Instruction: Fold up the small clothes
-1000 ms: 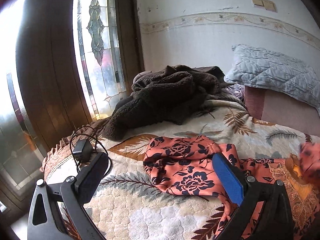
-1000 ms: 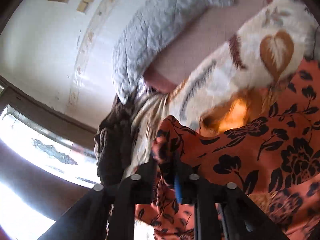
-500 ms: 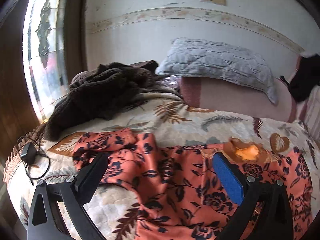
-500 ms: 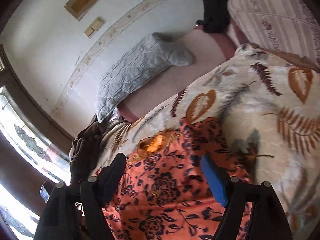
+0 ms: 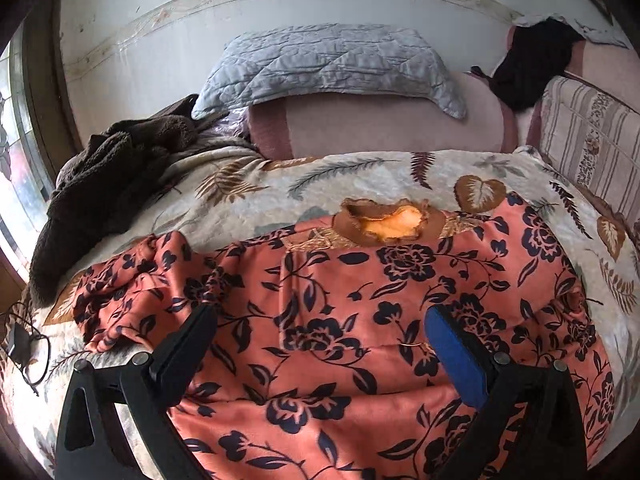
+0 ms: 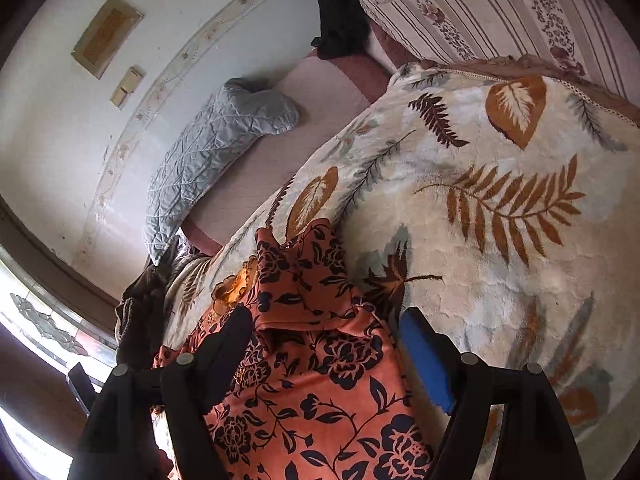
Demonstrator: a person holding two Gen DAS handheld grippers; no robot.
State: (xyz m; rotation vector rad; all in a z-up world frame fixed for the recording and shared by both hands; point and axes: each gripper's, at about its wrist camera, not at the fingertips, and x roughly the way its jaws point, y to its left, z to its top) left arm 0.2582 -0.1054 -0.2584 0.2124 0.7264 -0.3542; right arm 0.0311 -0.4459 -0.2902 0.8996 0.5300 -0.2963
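Observation:
An orange top with dark flowers (image 5: 360, 272) lies spread on the leaf-patterned blanket (image 5: 360, 180), its brown collar (image 5: 392, 224) toward the pillows. Its left sleeve (image 5: 132, 284) is bunched up. My left gripper (image 5: 318, 312) hovers open over the middle of the top, with nothing pinched. In the right wrist view the top's right sleeve (image 6: 304, 268) lies crumpled on the blanket (image 6: 500, 240). My right gripper (image 6: 324, 316) stands wide over that sleeve. Its jaws are closing slightly, the cloth lies between them, and the pads do not press it.
A brown fleece pile (image 5: 108, 184) sits at the bed's left. A grey quilted pillow (image 5: 332, 64) and a pink bolster (image 5: 380, 124) lie at the head. A black garment (image 5: 528, 68) and a striped cushion (image 5: 588, 140) are at the right. A charger cable (image 5: 24, 352) lies at the left edge.
My right gripper let go of the sleeve it was pinching and opened wide; the sleeve now rests on the blanket. My left gripper swung from the left sleeve to over the top's middle.

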